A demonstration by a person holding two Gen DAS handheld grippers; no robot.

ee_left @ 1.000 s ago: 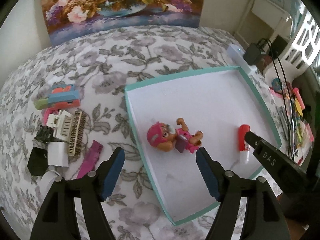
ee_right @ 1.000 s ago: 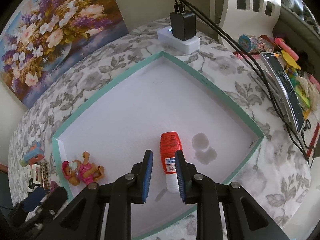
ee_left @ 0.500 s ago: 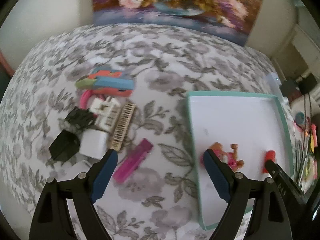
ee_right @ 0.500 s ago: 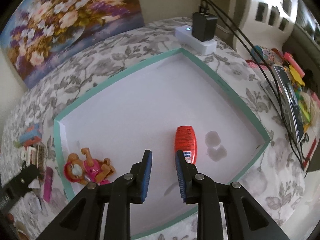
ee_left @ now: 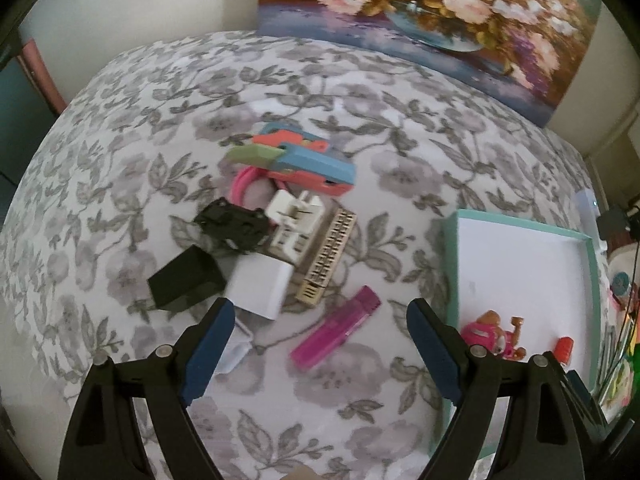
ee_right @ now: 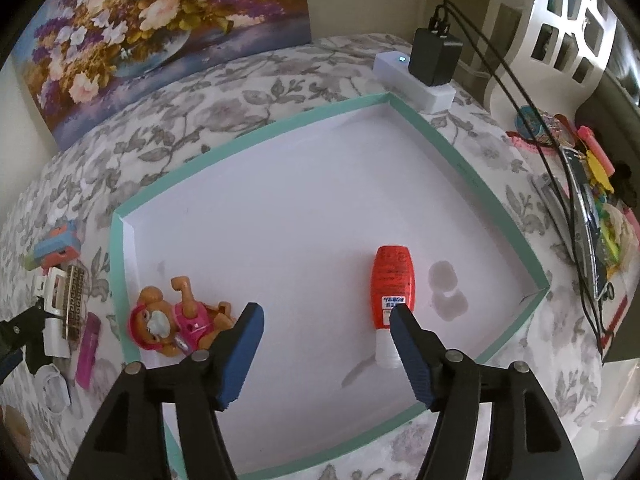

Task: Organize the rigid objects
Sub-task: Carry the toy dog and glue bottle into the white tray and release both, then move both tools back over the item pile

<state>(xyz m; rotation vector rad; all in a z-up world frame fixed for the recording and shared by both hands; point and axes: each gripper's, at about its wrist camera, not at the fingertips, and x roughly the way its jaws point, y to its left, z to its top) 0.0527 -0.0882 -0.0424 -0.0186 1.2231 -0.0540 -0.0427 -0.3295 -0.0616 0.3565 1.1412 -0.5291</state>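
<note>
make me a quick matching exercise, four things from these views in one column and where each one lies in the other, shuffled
Things:
1. red bottle
2. toy figure
3. magenta lighter
4. black charger

Places:
A. plugged into the white power strip
B. on the floral cloth, outside the tray
C. in the tray, beside a stain
D. in the tray, near its left wall

Pairs: 1-C, 2-D, 3-B, 4-A

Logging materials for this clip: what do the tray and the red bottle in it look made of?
Tray: likely cardboard, matte white inside, teal rim with folded corners. Red bottle: seemingly glossy translucent plastic with a white cap and printed label.
</note>
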